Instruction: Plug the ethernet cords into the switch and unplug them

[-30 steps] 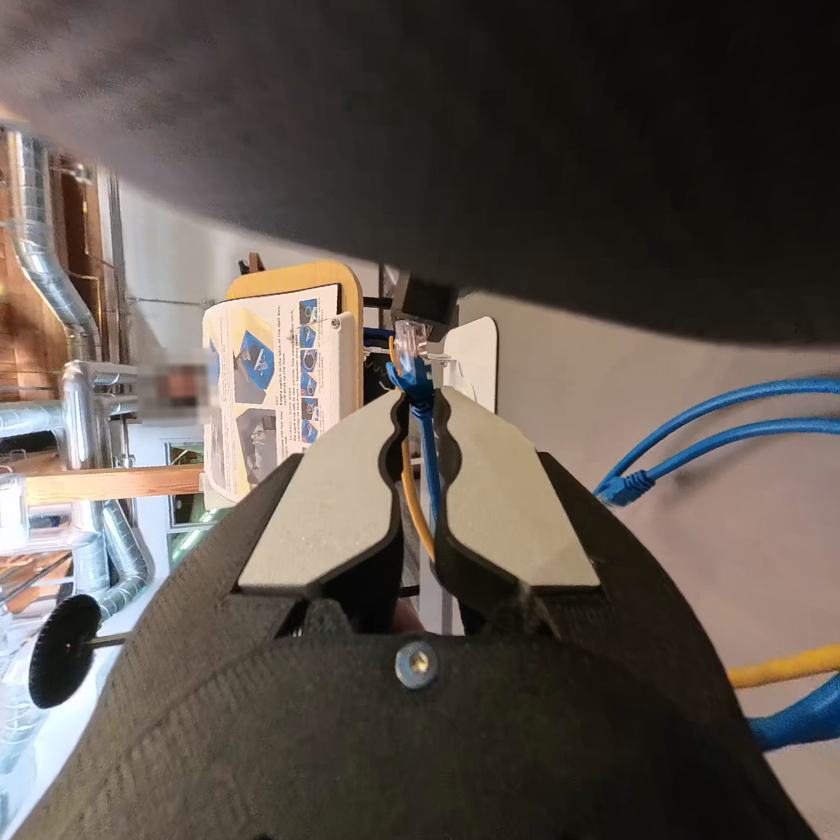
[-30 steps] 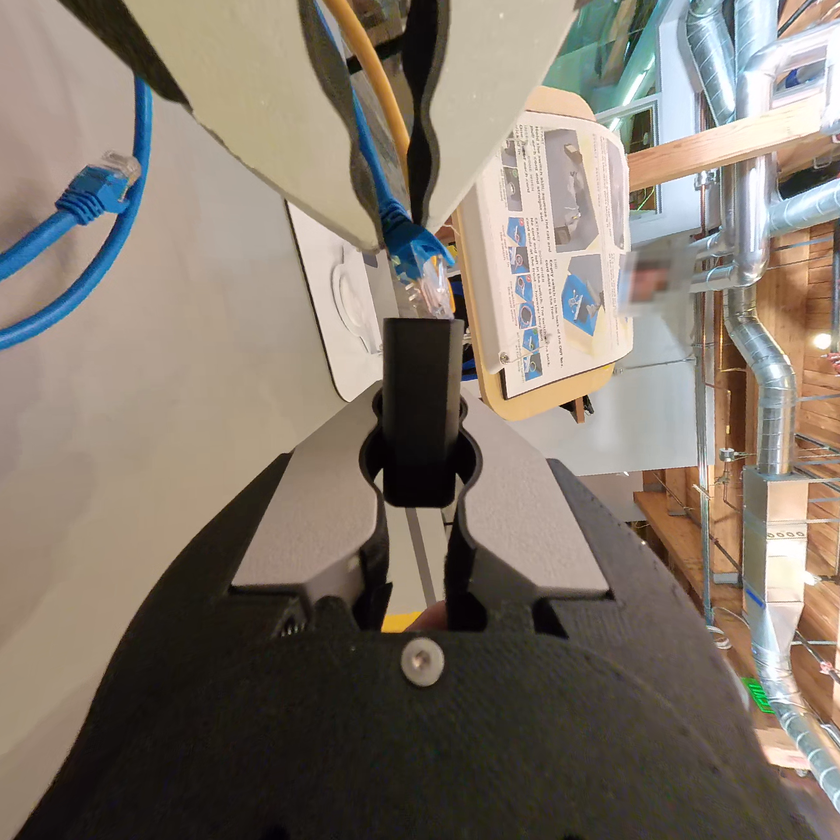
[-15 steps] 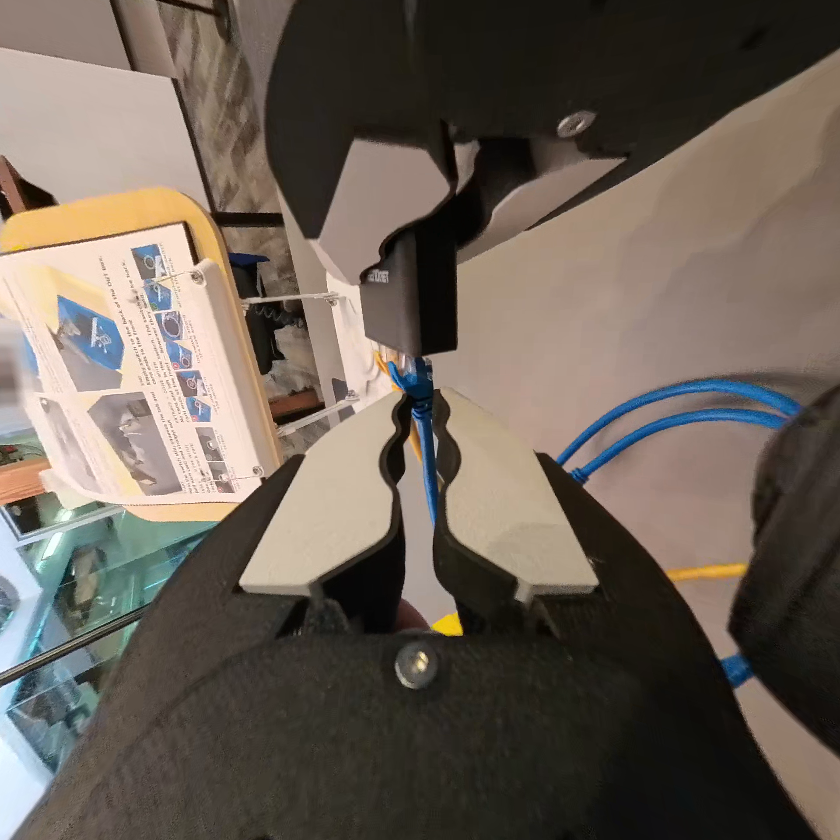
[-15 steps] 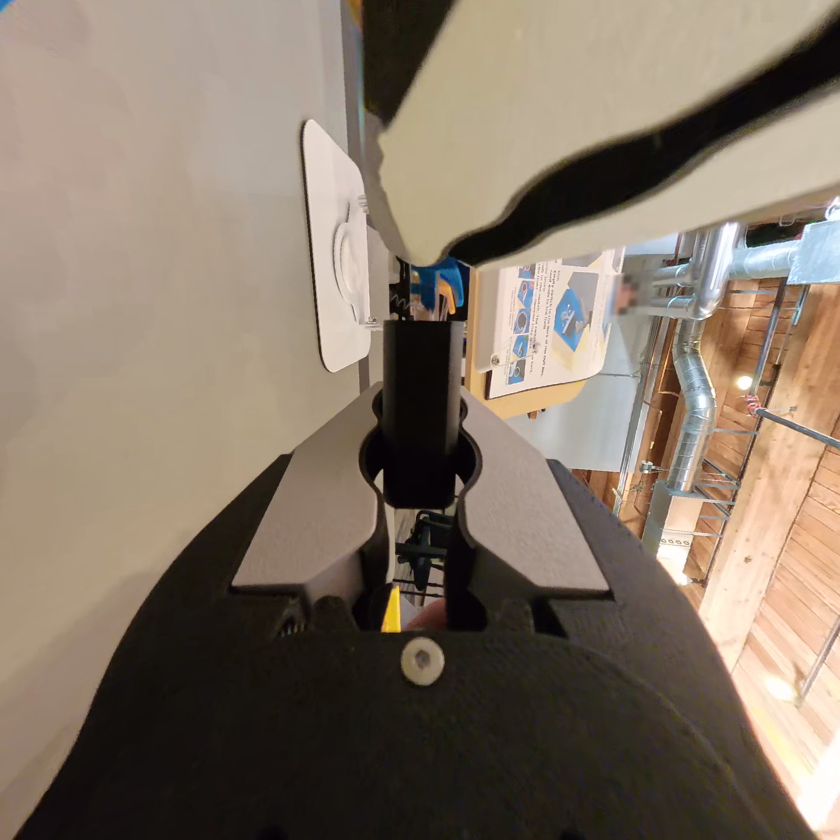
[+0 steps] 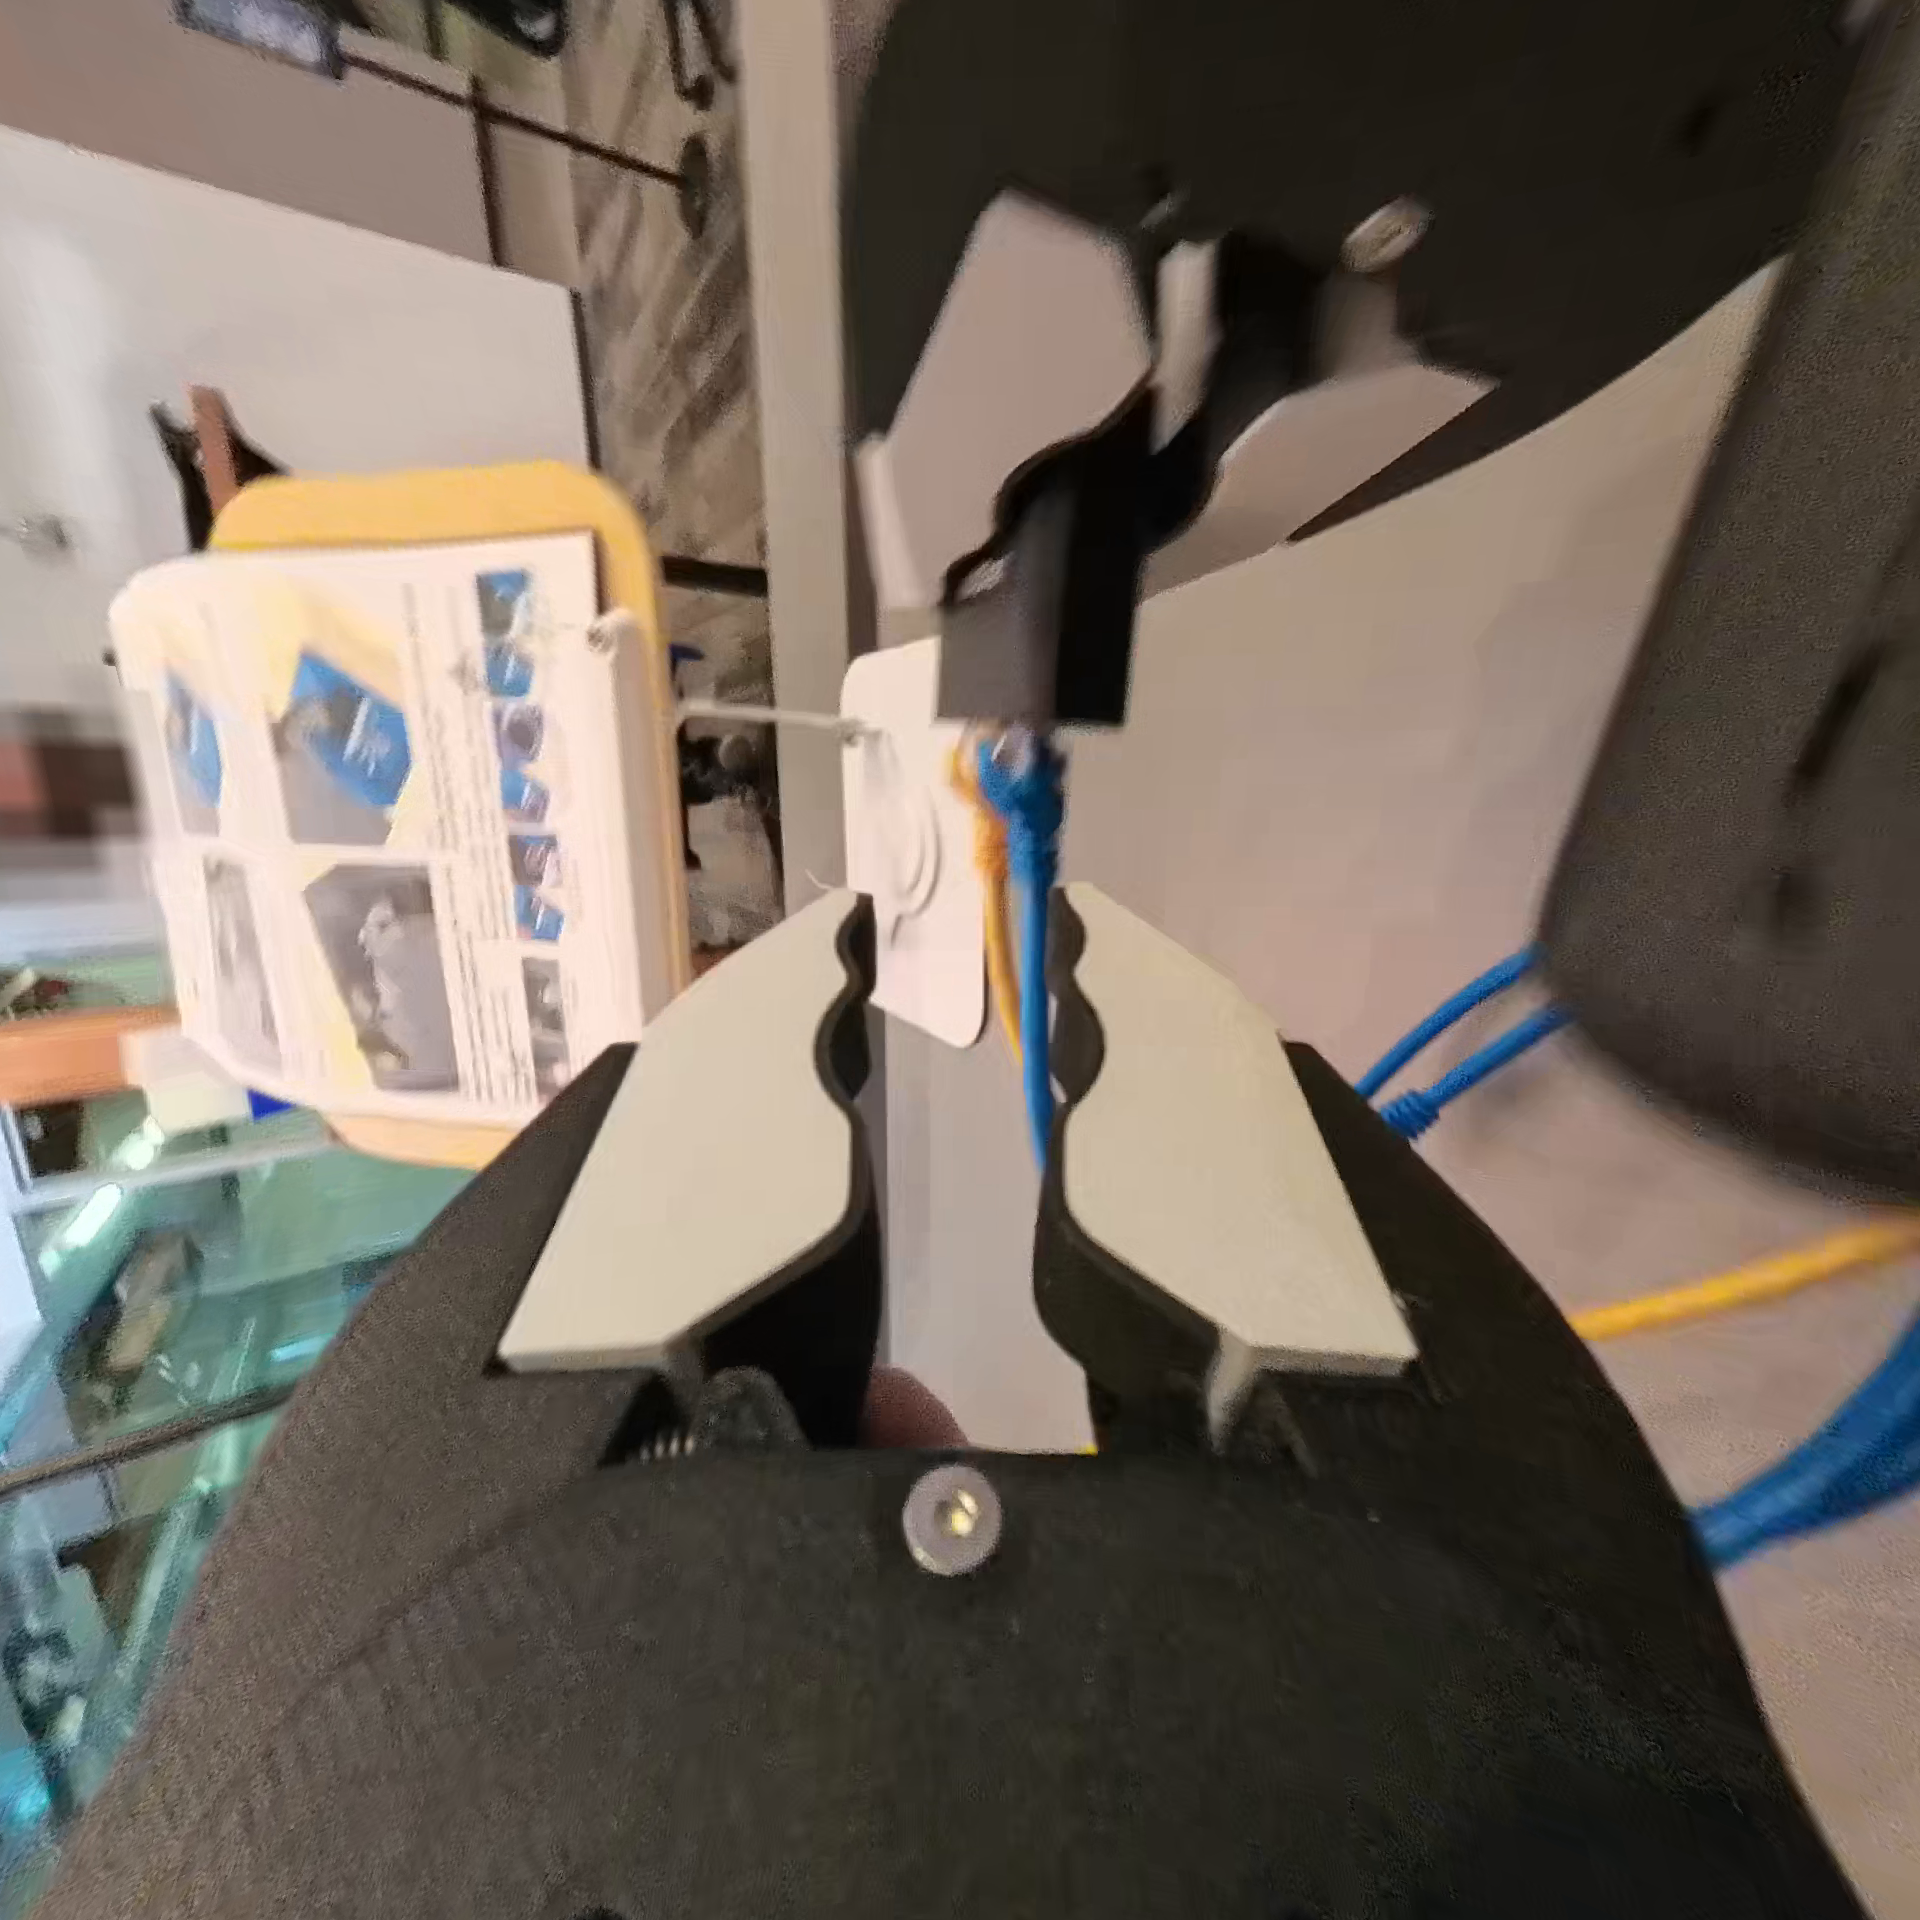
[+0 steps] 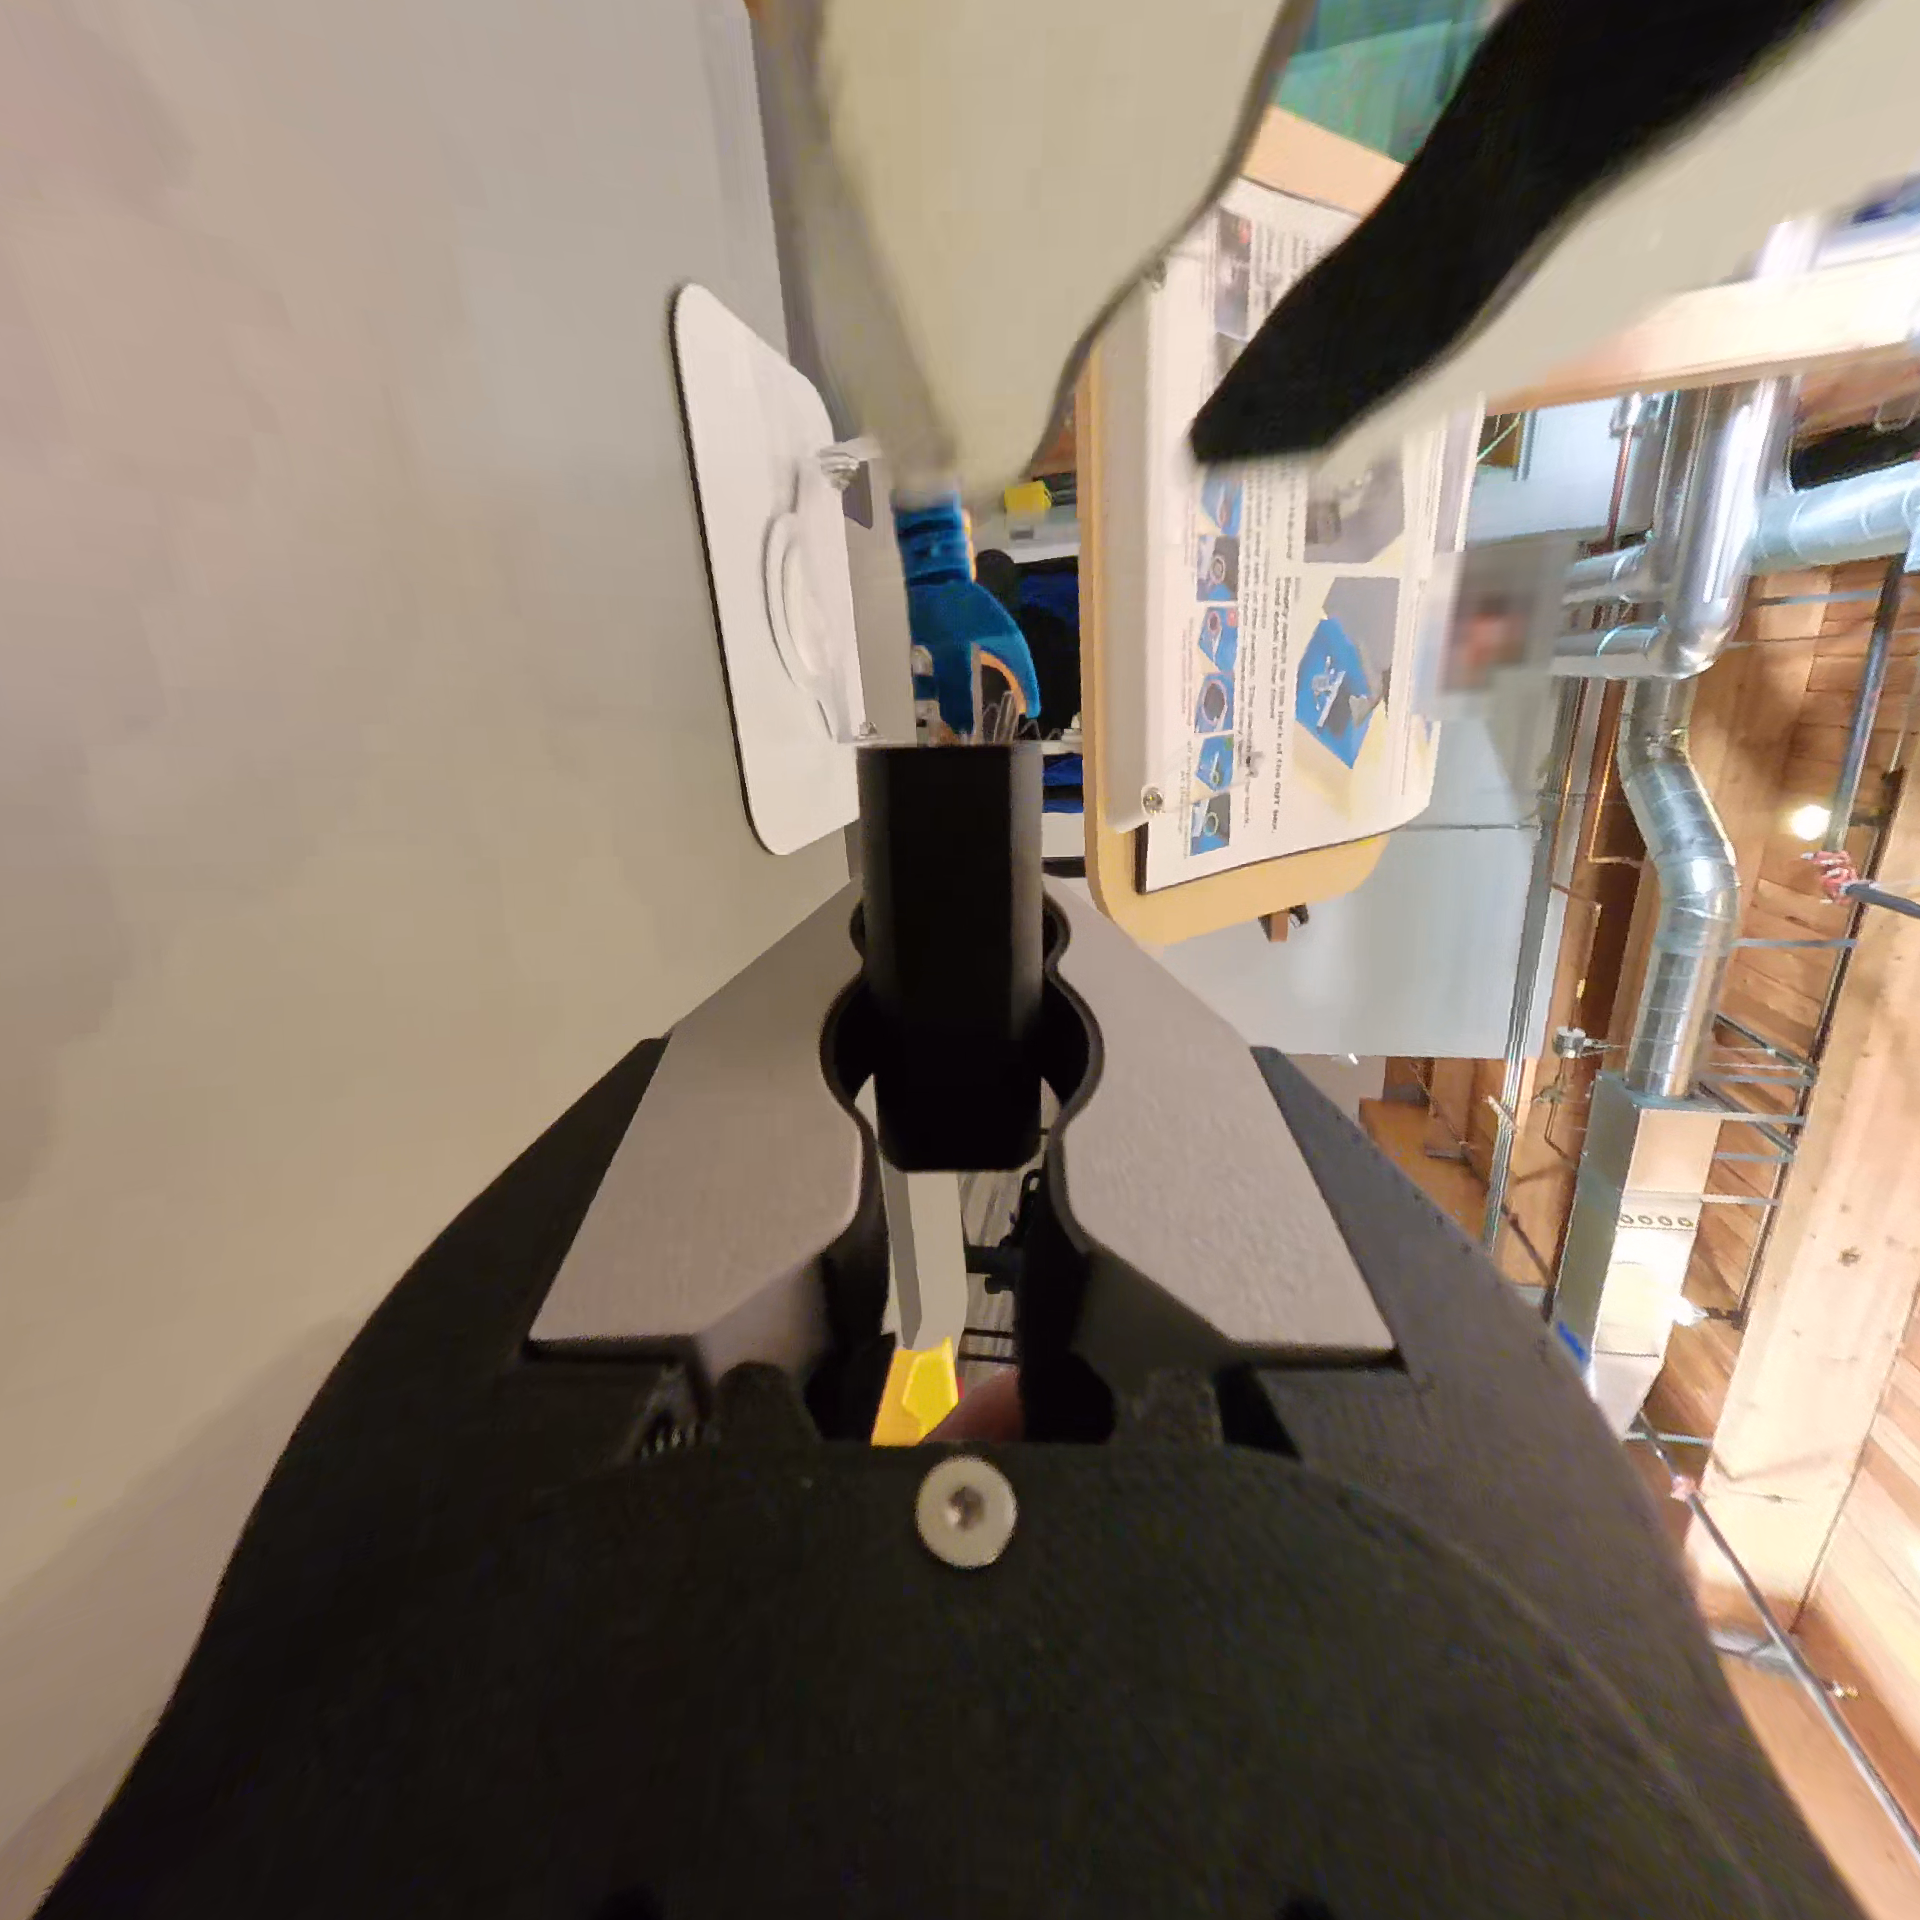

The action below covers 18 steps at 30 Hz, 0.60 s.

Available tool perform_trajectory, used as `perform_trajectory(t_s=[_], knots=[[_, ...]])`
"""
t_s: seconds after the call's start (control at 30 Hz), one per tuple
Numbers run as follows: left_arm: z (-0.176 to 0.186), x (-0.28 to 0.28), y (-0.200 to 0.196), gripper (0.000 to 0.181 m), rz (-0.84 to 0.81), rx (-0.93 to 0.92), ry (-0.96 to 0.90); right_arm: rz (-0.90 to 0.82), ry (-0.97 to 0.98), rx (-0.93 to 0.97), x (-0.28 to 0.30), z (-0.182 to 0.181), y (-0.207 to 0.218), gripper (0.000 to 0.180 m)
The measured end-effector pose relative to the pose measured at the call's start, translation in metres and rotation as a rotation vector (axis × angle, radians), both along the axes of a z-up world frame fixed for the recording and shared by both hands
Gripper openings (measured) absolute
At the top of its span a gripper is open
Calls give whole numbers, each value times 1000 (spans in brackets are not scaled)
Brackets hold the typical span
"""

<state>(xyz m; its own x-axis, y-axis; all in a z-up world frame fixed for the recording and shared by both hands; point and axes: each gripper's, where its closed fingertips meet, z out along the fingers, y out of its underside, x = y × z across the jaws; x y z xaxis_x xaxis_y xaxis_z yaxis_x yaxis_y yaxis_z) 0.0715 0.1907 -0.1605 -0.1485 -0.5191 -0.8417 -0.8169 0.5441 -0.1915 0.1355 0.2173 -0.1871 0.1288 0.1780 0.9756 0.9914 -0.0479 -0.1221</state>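
Note:
My right gripper point(image 6: 951, 920) is shut on a small black switch point(image 6: 940, 852), held end-on. The switch also shows at the top of the left wrist view point(image 5: 1039, 644). A blue ethernet plug point(image 5: 1013, 779) meets the switch's port face, and it also shows in the right wrist view point(image 6: 935, 582). A yellow plug point(image 5: 982, 831) sits right beside it. My left gripper point(image 5: 961, 914) is open just behind the plugs. The blue cord point(image 5: 1034, 997) runs along the inner edge of its right finger. How deep the plugs sit is hidden.
The grey table point(image 5: 1351, 831) carries loose blue cords point(image 5: 1455, 1039) and a yellow cord point(image 5: 1714, 1288). A white pad point(image 6: 769, 582) lies at the table's edge. A wooden board with a printed sheet point(image 5: 384, 831) stands beyond it. The left gripper's blurred fingers point(image 6: 987, 156) fill the top of the right wrist view.
My left gripper has opened and let go of the blue cord. The plug stays at the switch. The right gripper keeps its hold on the switch.

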Motion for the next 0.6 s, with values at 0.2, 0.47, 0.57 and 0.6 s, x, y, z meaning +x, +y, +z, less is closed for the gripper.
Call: perform_trajectory(t_s=[0.2,0.47,0.57,0.6], knots=[[39,-55,4,33,70,-116,-243,-20,11,-36,12,-2,-8,22],[-5,-67,-15,40,66,-257,-206,17,-29,-59,-8,6,-20,22],[-15,-52,-13,35,65,-255,-192,50,-57,-58,-23,11,-29,22],[-19,-51,-10,31,70,-250,-172,56,-60,-62,-26,13,-32,22]])
